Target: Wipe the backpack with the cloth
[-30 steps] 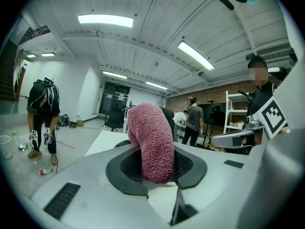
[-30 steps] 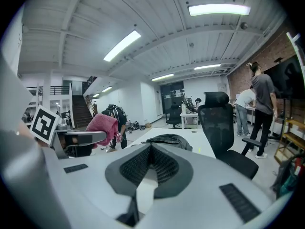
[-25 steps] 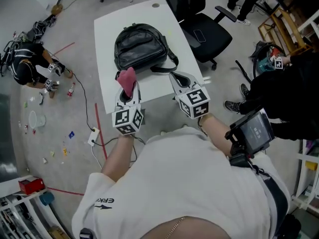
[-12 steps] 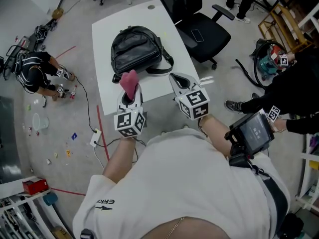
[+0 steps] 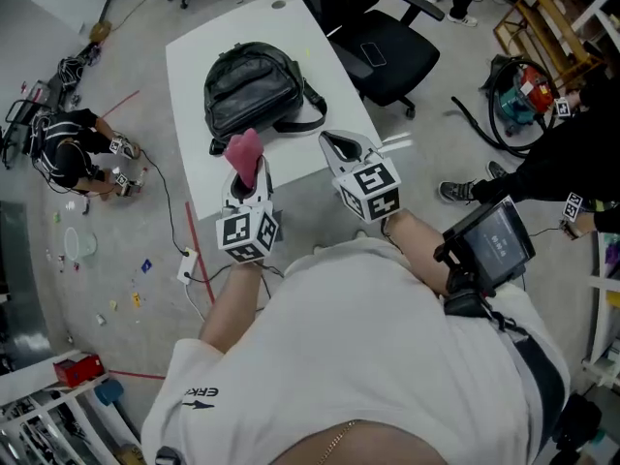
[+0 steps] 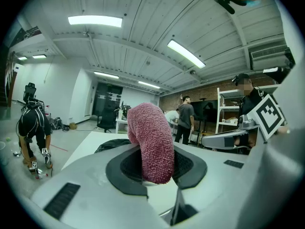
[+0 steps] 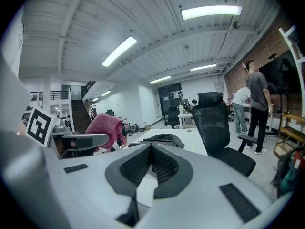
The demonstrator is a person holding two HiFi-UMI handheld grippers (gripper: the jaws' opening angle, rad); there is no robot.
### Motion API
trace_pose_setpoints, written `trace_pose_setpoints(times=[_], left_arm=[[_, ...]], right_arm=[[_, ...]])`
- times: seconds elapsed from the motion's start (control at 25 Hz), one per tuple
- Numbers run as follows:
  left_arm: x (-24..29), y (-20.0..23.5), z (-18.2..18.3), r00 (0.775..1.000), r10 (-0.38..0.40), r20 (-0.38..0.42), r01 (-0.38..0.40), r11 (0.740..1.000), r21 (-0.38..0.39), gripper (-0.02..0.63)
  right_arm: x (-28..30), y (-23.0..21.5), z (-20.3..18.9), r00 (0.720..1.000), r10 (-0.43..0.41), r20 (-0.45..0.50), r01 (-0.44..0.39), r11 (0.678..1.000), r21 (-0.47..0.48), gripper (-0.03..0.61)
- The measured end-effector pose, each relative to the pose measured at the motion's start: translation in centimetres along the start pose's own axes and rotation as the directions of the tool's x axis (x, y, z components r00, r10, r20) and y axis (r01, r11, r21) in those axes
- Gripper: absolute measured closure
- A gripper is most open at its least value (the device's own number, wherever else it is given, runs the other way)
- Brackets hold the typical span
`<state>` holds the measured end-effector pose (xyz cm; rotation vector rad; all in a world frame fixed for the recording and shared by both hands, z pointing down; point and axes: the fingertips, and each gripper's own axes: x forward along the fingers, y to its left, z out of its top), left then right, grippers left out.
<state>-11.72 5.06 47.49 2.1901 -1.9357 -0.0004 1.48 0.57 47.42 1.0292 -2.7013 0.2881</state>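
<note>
A black backpack [image 5: 257, 90] lies on the white table [image 5: 189, 76], past both grippers. My left gripper [image 5: 247, 182] is shut on a pink cloth [image 5: 244, 153] that stands up out of its jaws, at the table's near edge, just short of the backpack. In the left gripper view the cloth [image 6: 151, 140] fills the middle and the backpack [image 6: 110, 145] shows low behind it. My right gripper [image 5: 339, 146] is shut with nothing in it, to the right of the cloth by the backpack's strap. The right gripper view shows the right gripper [image 7: 151, 152] shut, the backpack [image 7: 164, 138] ahead and the cloth [image 7: 106, 126] at left.
A black office chair [image 5: 383, 46] stands right of the table. A person [image 5: 63, 153] crouches on the floor at left among small scattered items. A cable and a power strip [image 5: 184, 264] lie by the table's near left corner. Other people stand at the right.
The head view has swung, so the table and backpack sit a little further up and left. Both grippers stay by the table's near edge, the left still holding the cloth.
</note>
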Motion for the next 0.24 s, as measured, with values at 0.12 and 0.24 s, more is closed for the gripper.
trace_pose_setpoints(times=[0.12, 0.24], left_arm=[[-0.39, -0.45, -0.12, 1.000, -0.008, -0.002, 0.008, 1.000, 0.001, 0.522], [-0.72, -0.92, -0.54, 1.000, -0.012, -0.005, 0.012, 1.000, -0.001, 0.522]], right_arm=[[-0.43, 0.15, 0.05, 1.000, -0.004, 0.002, 0.004, 1.000, -0.004, 0.574], [-0.90, 0.15, -0.30, 1.000, -0.006, -0.001, 0.006, 1.000, -0.004, 0.574]])
